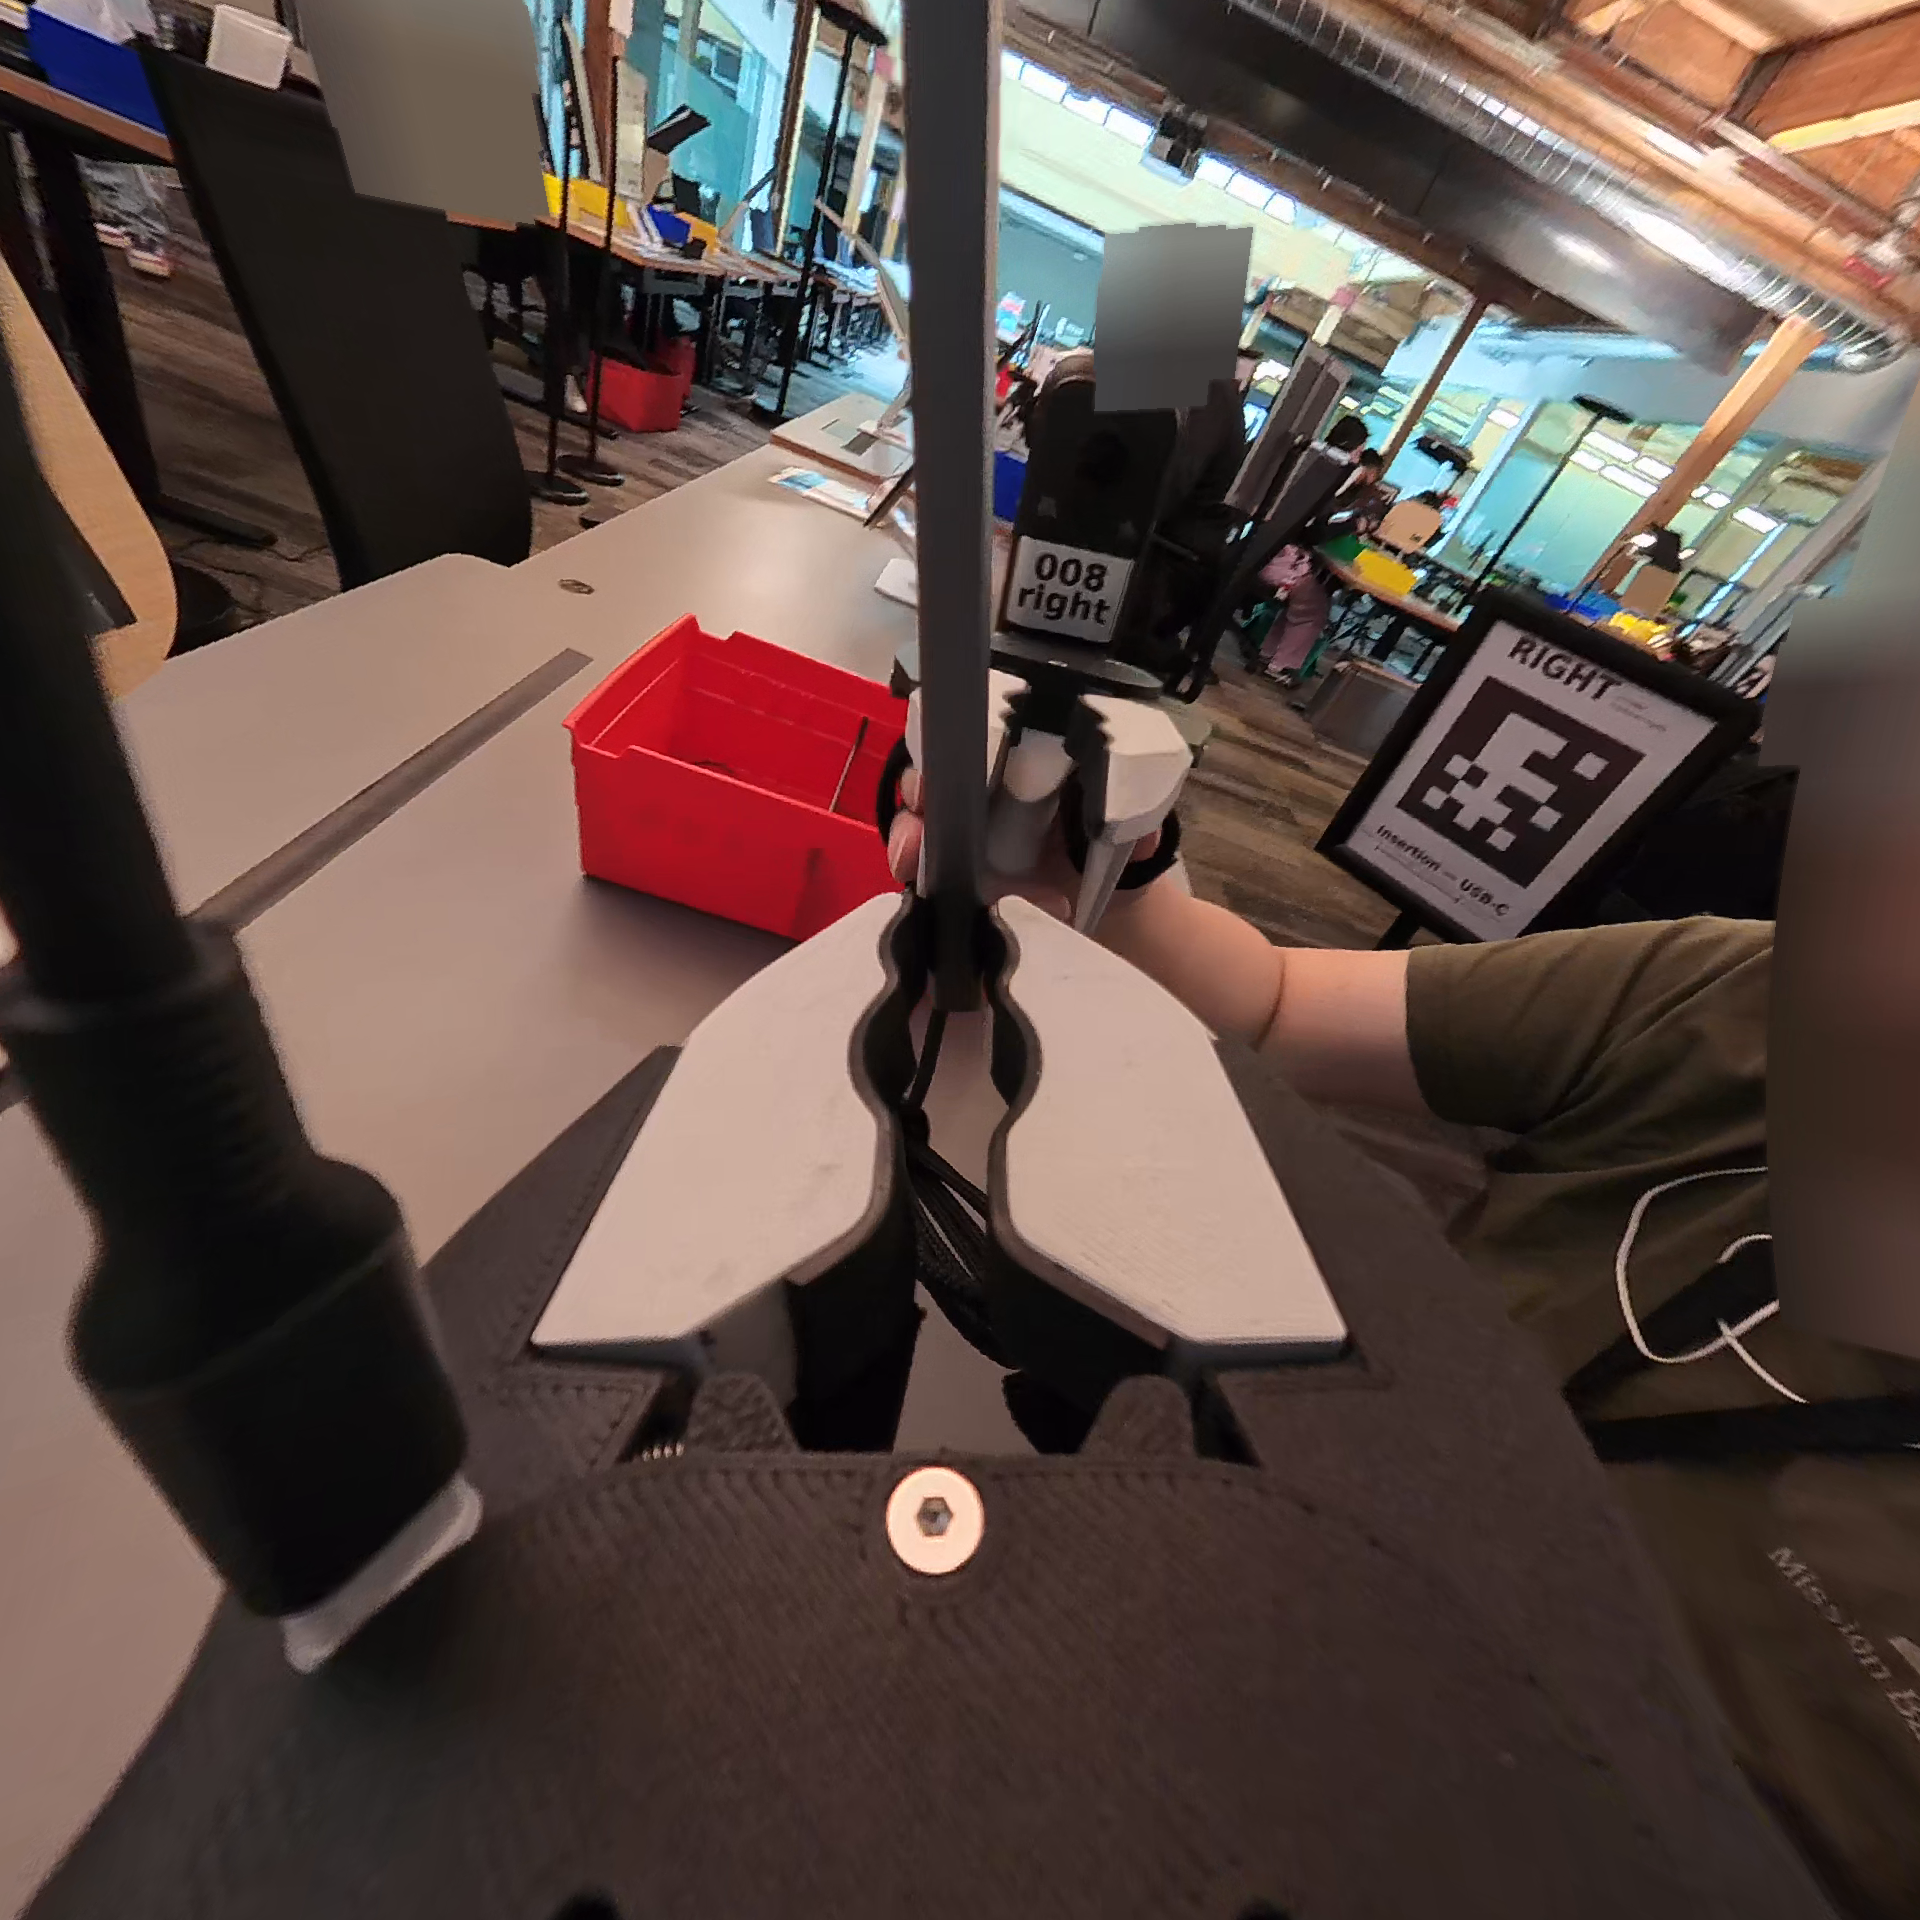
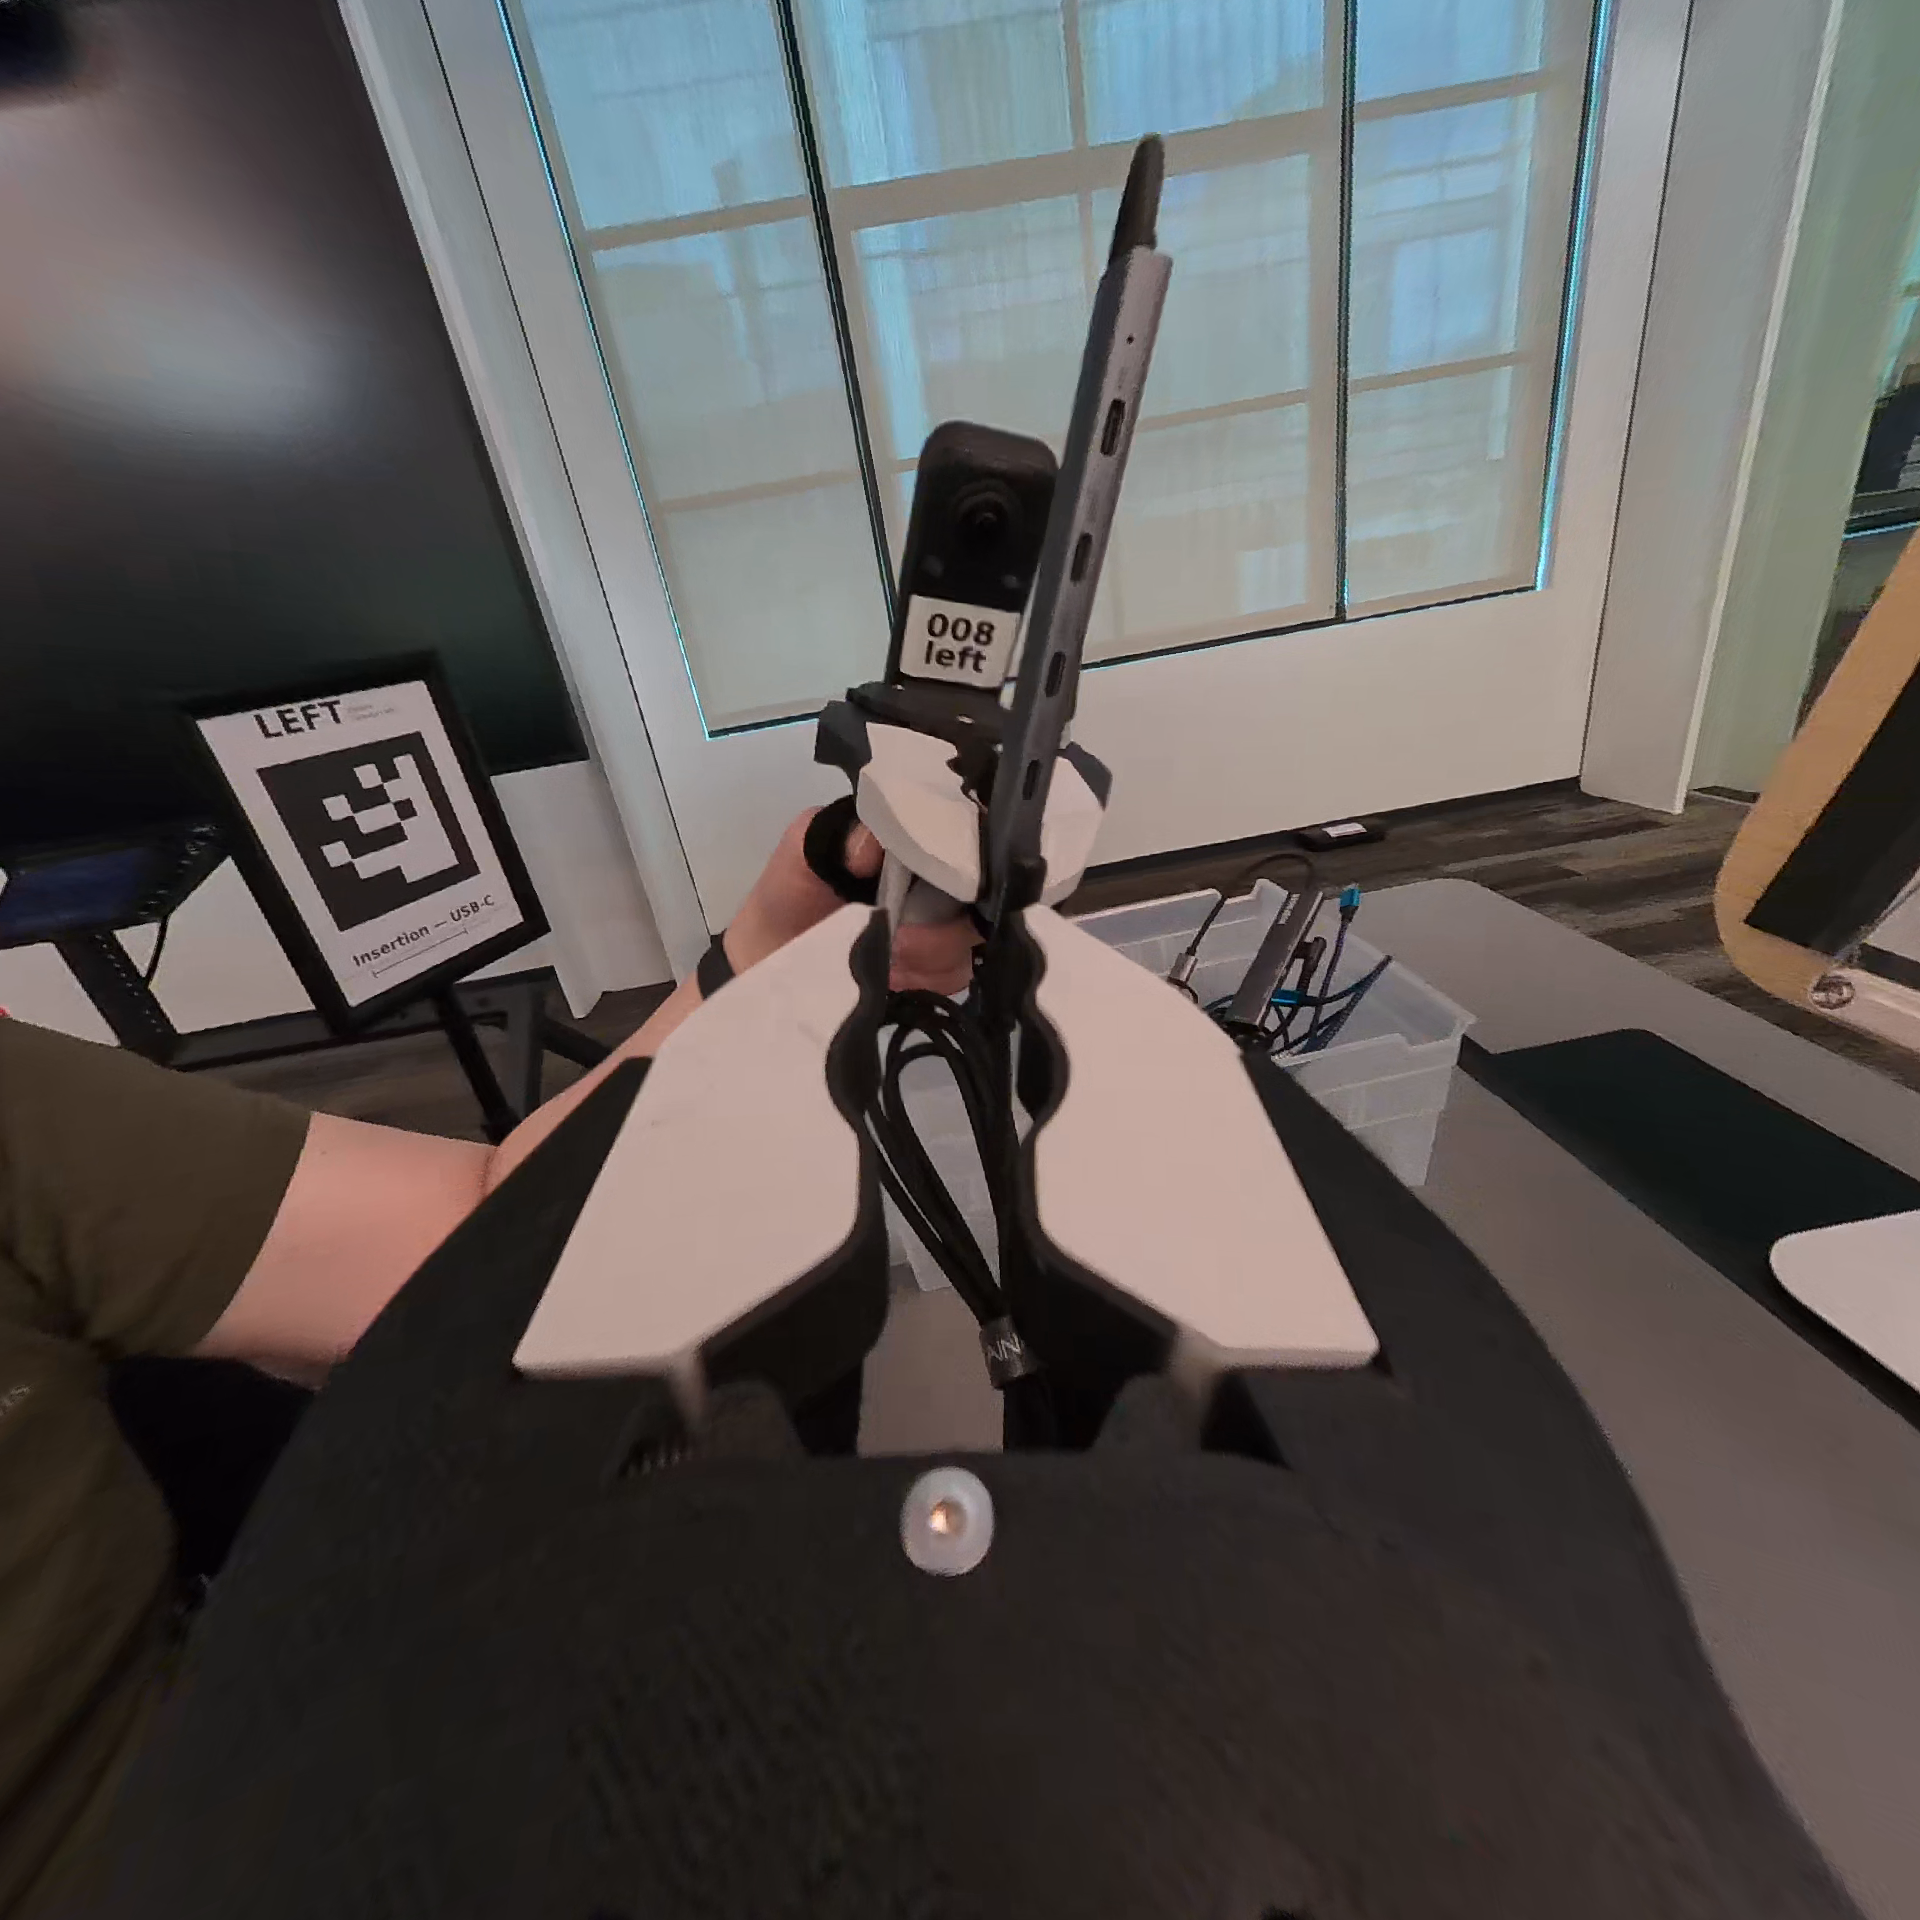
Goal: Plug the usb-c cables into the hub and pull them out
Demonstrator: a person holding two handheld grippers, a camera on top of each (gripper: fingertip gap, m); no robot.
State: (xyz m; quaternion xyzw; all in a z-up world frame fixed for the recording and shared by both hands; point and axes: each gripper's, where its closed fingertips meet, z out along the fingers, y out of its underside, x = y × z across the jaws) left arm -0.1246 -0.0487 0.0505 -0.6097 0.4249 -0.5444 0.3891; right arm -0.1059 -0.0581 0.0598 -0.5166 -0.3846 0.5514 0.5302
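The grey table (image 1: 436,1018) carries a red bin (image 1: 727,779) and a clear tub (image 2: 1382,1049) of spare cables; above it the left gripper (image 1: 940,956) clenches the hub (image 2: 1091,520) upright near its lower end; the right gripper (image 2: 951,945) pinches a black usb-c cable (image 2: 935,1122), plug hidden. Risk, I judge: gripped so low, the hub may pivot under insertion force, and the unseen plug may miss its port.

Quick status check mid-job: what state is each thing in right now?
left gripper: shut on the hub's lower end.
hub: held upright, slightly tilted; visible side ports empty.
right gripper: shut on the black cable.
black cable: hanging in a tied bundle.
red bin: open-topped.
clear bin: open, holding other hubs and cables.
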